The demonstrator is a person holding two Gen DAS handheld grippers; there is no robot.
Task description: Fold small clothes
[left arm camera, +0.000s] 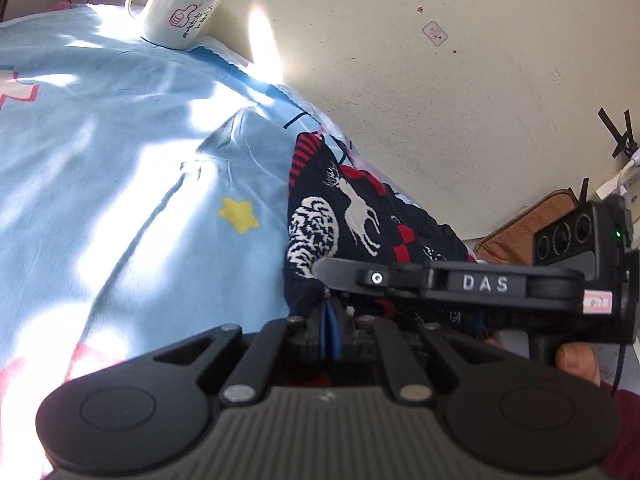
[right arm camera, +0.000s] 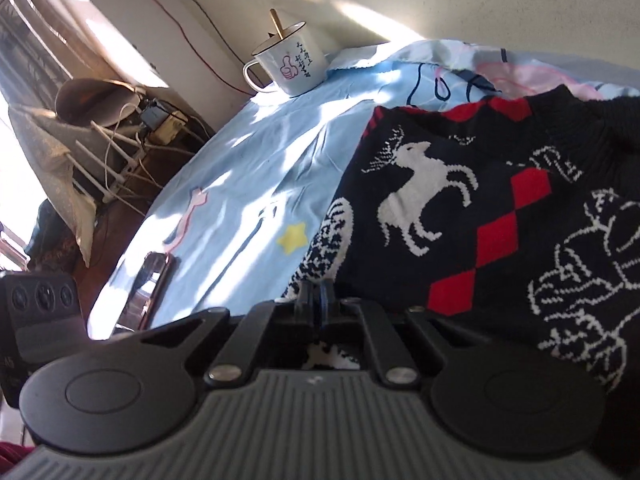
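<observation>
A small dark navy knit sweater (left arm camera: pixel 352 216) with white reindeer and red diamonds lies on a light blue cloth (left arm camera: pixel 120 168). My left gripper (left arm camera: pixel 330 312) is shut on the sweater's near edge. My right gripper (right arm camera: pixel 318 300) is shut on the sweater (right arm camera: pixel 460 208) at its near left edge. In the left wrist view the right gripper's black body (left arm camera: pixel 480 284), marked DAS, crosses just in front of my left fingers, over the sweater.
A white enamel mug (left arm camera: pixel 180 12) with a thumbs-up print stands at the cloth's far edge by the cream wall; it also shows in the right wrist view (right arm camera: pixel 288 64). A phone (right arm camera: pixel 154 284) lies on the cloth's left edge. Cables and a power strip (right arm camera: pixel 160 124) sit beyond it.
</observation>
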